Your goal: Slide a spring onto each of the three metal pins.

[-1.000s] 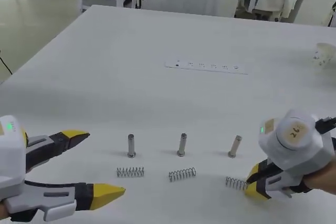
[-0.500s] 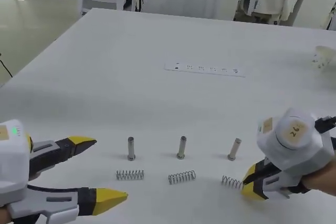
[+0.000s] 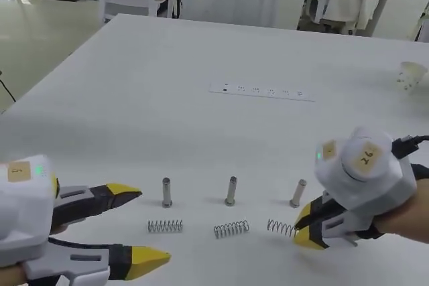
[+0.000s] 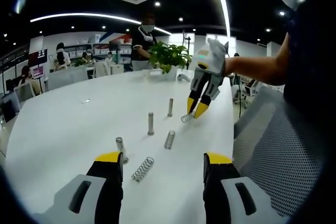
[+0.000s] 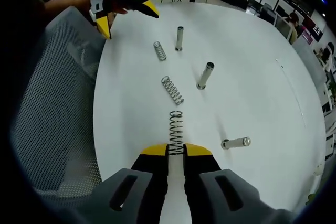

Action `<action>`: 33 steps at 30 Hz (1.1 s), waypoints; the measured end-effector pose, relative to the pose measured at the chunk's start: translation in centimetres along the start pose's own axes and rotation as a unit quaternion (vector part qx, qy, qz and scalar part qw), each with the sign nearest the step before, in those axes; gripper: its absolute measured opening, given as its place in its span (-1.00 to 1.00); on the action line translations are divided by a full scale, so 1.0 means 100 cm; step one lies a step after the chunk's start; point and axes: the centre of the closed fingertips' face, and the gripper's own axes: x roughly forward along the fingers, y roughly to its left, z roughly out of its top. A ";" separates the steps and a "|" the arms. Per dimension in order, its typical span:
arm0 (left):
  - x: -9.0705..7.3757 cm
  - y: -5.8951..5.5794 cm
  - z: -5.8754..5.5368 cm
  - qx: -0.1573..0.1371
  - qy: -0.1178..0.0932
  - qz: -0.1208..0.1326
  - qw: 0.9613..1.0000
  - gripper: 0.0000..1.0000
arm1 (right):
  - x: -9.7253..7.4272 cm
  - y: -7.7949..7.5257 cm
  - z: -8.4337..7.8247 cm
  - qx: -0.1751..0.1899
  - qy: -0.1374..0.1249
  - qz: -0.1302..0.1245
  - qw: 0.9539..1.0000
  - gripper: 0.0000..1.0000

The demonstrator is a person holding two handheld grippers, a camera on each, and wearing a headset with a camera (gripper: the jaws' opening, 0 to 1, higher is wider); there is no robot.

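Three metal pins stand in a row: left pin (image 3: 166, 192), middle pin (image 3: 231, 191), right pin (image 3: 297, 193). A spring (image 3: 165, 226) lies in front of the left pin and another spring (image 3: 231, 229) in front of the middle one. My right gripper (image 3: 301, 229) is shut on the near end of the third spring (image 3: 281, 227), which sticks out leftward just in front of the right pin. In the right gripper view that spring (image 5: 176, 129) juts straight out from the right gripper (image 5: 176, 150). My left gripper (image 3: 149, 226) hangs open at the lower left, near the left spring, holding nothing.
A white power strip (image 3: 260, 90) lies mid-table beyond the pins. A small white cup (image 3: 410, 74) stands at the far right. Chairs and desks sit past the table's far edge. A mesh chair (image 5: 58, 103) is close to the near table edge.
My right gripper has carried its spring leftward, so the spring's free end now lies left of the right pin. My left gripper has crept right, toward the left spring. The head camera tilted slightly.
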 end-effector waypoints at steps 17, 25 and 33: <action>0.023 -0.020 0.010 0.034 0.016 -0.064 0.997 -0.08 | 0.001 0.012 0.043 -0.053 -0.013 0.015 0.998 -0.84; 0.030 -0.025 0.011 0.051 0.027 -0.090 0.994 -0.16 | 0.005 0.020 0.063 -0.078 -0.019 0.022 0.997 -0.84; 0.036 -0.029 0.015 0.063 0.030 -0.106 0.992 -0.20 | 0.007 0.029 0.076 -0.098 -0.024 0.030 0.994 -0.84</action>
